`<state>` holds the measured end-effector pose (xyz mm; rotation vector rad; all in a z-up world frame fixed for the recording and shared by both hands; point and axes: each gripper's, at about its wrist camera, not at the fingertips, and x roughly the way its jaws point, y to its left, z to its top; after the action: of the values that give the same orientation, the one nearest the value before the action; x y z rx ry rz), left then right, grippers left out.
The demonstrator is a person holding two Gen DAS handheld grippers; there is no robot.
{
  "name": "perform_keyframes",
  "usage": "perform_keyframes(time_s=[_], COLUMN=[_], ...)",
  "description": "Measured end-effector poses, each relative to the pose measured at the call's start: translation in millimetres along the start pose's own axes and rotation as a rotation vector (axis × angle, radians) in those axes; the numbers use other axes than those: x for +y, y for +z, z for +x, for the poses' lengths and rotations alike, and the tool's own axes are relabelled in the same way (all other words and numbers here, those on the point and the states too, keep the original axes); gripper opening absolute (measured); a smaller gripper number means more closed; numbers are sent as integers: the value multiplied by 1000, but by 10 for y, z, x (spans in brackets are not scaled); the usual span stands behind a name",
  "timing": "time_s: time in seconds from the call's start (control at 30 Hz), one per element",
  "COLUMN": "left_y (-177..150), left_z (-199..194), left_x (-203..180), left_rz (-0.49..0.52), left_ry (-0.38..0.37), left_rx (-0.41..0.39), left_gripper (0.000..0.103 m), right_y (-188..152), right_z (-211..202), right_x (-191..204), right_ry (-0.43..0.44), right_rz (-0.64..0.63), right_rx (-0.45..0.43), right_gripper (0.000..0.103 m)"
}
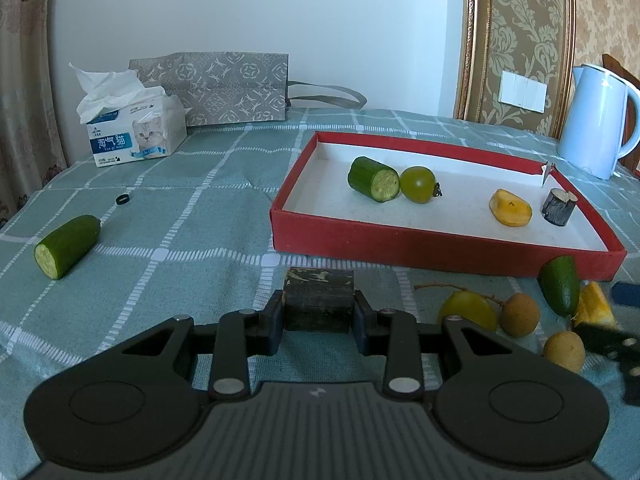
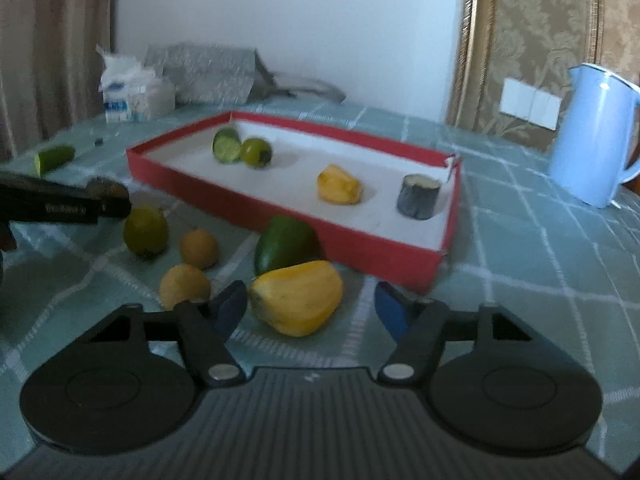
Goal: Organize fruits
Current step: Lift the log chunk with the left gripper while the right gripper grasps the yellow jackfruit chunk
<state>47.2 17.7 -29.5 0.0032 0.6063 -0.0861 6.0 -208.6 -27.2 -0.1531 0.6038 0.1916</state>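
Note:
My left gripper (image 1: 319,308) is shut on a dark, bark-covered cylinder chunk (image 1: 318,292), just above the checked cloth in front of the red tray (image 1: 400,248). The tray holds a cucumber piece (image 1: 374,185), a green round fruit (image 1: 418,184), a yellow fruit piece (image 1: 511,207) and another dark chunk (image 1: 558,207). My right gripper (image 2: 310,302) is open around a loose yellow fruit piece (image 2: 298,296). Its left pad is close beside the fruit and its right pad stands clear. A green cucumber end (image 2: 284,246) lies just behind.
A green fruit (image 2: 145,232) and two brown round fruits (image 2: 199,249) lie left of the right gripper. A cucumber piece (image 1: 66,246) lies far left with a small black ring (image 1: 123,199) behind it. A tissue box (image 1: 136,136), paper bag (image 1: 224,88) and blue kettle (image 1: 596,120) stand at the back.

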Motion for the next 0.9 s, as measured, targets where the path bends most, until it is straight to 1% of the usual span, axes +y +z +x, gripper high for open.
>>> perform_keyframes(time_s=[0.07,0.1,0.13,0.23,0.33,0.5,0.7,0.9], left_y=[0,1,3,1,1,3,3,-4], left_z=[-1,0,-1,-2,-2,-2,0,-3], left_x=[0,2,3,2,-1,-4,2,-5], left_rz=[1,0,0,0,1,-1,-4,4], left_ry=[1,0,0,0,1,0,-2,13], left_rx=[0,0,0,0,0,0,-1,-2], left_gripper=[34,34,34,34,34,34,33,33], right_y=[11,10,8,3,-2,-25,-40,-46], right_z=[32,34,32,7,-40,-175,-217,-228], right_x=[20,19,15,2,-66,-179,-329,-333], right_ry=[-2,5,17,8,-7,-63,-60,-60], right_rz=[0,2,3,9,43,77,146,155], right_rx=[-2,-3,-2,-6,-26,-88,-103,-117], right_gripper=[58,52,49,49,49,49,49,49])
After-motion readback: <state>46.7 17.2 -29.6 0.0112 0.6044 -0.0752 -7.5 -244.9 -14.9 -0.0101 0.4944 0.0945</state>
